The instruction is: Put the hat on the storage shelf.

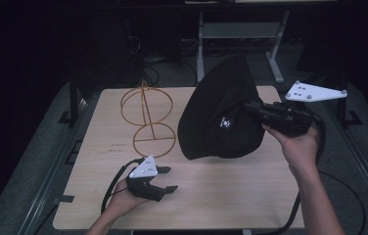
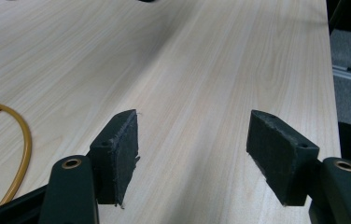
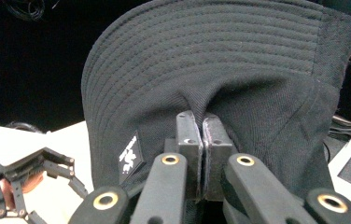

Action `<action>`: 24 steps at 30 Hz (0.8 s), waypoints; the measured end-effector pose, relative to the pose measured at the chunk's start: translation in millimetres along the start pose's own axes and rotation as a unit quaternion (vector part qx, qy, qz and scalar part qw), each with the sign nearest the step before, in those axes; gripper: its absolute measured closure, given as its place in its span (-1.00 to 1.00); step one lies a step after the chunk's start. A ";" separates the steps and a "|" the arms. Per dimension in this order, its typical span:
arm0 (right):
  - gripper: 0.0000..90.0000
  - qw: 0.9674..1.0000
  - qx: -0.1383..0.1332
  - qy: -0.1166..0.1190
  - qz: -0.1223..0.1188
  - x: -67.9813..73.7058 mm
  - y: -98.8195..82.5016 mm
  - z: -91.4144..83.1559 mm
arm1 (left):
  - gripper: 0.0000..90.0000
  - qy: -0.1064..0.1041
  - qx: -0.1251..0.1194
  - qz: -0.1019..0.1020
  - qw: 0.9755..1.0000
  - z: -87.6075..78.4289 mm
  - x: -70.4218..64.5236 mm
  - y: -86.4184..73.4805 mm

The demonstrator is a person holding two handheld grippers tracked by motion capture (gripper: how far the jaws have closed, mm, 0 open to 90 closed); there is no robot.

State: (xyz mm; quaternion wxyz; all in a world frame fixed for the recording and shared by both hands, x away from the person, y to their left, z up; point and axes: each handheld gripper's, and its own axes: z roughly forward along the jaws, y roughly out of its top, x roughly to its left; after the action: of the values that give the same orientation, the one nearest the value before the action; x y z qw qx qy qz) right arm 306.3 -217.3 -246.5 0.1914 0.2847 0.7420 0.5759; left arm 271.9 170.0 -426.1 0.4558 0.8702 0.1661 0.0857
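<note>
From the high view, the right gripper [image 1: 263, 113] holds a black hat [image 1: 221, 115] up off the worktop [image 1: 221, 196] by a pinch of cloth at its side; the hat hangs tilted, its lower edge touching or just above the wood, beside a gold wire stand [image 1: 148, 117]. The risk I judge here is slip: only a small fold is caught, so a quick swing could pull the cloth free, and the drooping brim could knock the light stand over. The right hand [image 1: 299, 147] is raised at the worktop's right edge, forearm reaching in from below. The left gripper [image 1: 165, 178] rests low near the front edge, cradled in the left hand [image 1: 123, 196]. In the left gripper view, its 2 fingers [image 2: 120, 154] stand wide apart with nothing between them, above bare wood, the stand's ring at the left. In the right gripper view, the 2 fingers [image 3: 187, 135] are clenched together on a puckered fold of the hat just below the brim.
</note>
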 end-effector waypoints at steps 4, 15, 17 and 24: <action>0.96 1.000 0.002 0.003 -0.006 1.1 11.3 9.9 | -0.26 -0.006 0.000 0.004 1.000 2.2 -1.7 0.6; 0.96 1.000 0.015 0.018 -0.015 5.2 39.5 43.6 | -0.35 0.001 0.002 0.009 1.000 2.5 -2.5 0.8; 0.96 1.000 0.015 0.019 -0.015 5.5 41.2 45.4 | -0.36 0.003 0.011 0.020 1.000 2.0 -1.5 0.5; 0.96 0.999 0.012 0.035 -0.023 8.6 57.9 65.4 | -0.35 -0.005 0.011 0.022 1.000 3.1 -3.7 -0.4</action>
State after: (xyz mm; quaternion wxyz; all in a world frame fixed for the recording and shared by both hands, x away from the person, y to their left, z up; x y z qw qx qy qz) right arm 351.4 -152.9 -207.6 0.1753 0.2497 0.7614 0.5720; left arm 269.2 166.5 -428.2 0.4448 0.8792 0.1459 0.0890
